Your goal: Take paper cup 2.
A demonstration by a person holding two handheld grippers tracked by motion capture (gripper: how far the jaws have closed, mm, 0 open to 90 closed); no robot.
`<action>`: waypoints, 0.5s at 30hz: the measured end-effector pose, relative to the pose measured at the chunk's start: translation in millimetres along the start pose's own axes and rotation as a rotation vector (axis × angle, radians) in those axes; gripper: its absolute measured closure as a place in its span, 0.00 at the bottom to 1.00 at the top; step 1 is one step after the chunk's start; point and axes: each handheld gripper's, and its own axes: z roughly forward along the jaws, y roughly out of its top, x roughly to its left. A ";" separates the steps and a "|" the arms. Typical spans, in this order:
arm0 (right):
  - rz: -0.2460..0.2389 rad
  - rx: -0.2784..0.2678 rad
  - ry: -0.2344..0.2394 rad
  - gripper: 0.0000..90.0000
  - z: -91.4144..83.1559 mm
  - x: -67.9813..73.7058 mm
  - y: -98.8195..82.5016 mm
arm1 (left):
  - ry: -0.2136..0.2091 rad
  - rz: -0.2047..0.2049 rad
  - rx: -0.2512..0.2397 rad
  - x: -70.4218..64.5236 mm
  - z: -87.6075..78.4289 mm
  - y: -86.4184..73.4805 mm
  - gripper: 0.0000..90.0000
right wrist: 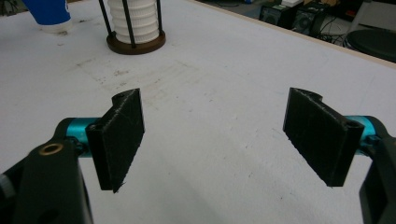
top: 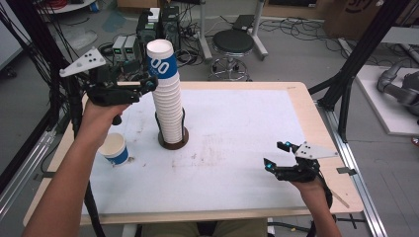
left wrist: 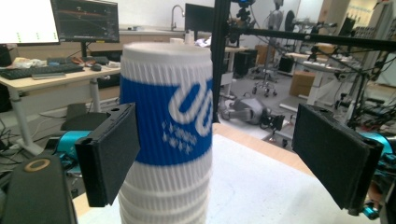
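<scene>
1. We see the cup stack (top: 167,94) standing upright in its holder (top: 173,139) mid-tabletop (top: 237,128), long axis vertical, mouth up.
2. Left gripper (top: 148,85) is open, jaws flanking the top cup (left wrist: 168,105).
3. Right gripper (top: 276,156) is open, empty, well apart.

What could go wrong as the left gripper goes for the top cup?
1. The left gripper is open with the top cup off-centre, near one jaw; closing may push the tall stack sideways and tilt it in its holder.
2. The cups nest tightly, so several may lift together.
3. The single cup sits under the left forearm and could be knocked.
</scene>
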 end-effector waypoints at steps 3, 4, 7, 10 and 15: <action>0.004 -0.001 0.003 0.23 0.1 -0.7 -0.6 | 0.019 -0.003 0.006 4.2 5.2 7.9 0.17; 0.003 -0.004 0.003 0.23 0.1 -1.0 -0.7 | 0.025 -0.006 0.009 5.5 6.8 9.8 0.17; -0.001 -0.003 0.002 0.23 -0.8 -0.9 -0.1 | 0.030 -0.002 0.010 9.5 11.5 14.7 0.17; -0.001 -0.008 0.003 0.23 -1.5 -0.1 1.2 | 0.057 -0.008 0.046 14.5 20.6 16.4 0.17; -0.004 -0.014 0.006 0.23 -1.5 0.6 2.2 | 0.064 -0.007 0.064 18.5 37.2 20.5 0.17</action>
